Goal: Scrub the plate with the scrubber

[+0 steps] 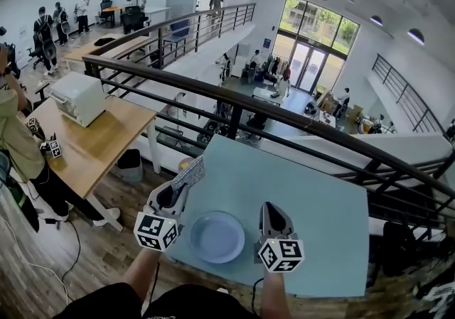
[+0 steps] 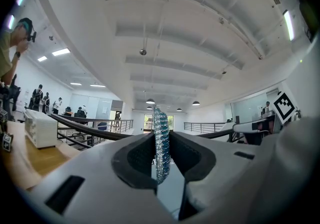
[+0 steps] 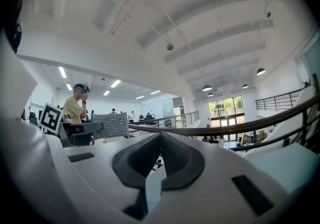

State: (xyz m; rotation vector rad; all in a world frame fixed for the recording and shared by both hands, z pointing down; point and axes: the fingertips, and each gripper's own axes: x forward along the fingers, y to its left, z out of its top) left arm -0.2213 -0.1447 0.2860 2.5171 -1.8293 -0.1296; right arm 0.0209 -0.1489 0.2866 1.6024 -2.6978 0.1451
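Spanning the middle of the head view, a pale blue-green table carries the whole job, with its near edge close to the person. One plate, round, light blue and bare, sits flat by that near edge, between the two grippers.

The left gripper is just left of the plate, jaws pointing far and slightly right. It is clamped on the single scrubber, a silvery, glittering pad held on edge. The pad's long axis runs on along the line of the jaws, and its free end sticks out past the tips. The left gripper view shows it pinched upright between the two dark pads.

The right gripper is just right of the plate, jaws pointing far; its own view shows the tips pressed together with nothing between them.

The scrubber's free end lies beyond the plate's far-left rim, apart from it. So the plate is to the near right of the pad. The coming stroke likely needs the left gripper to draw back and swing right over the dish. Both grippers flank the plate closely, but only the left one carries the tool.

Count: one table in use, one plate, two grippers, one scrubber.
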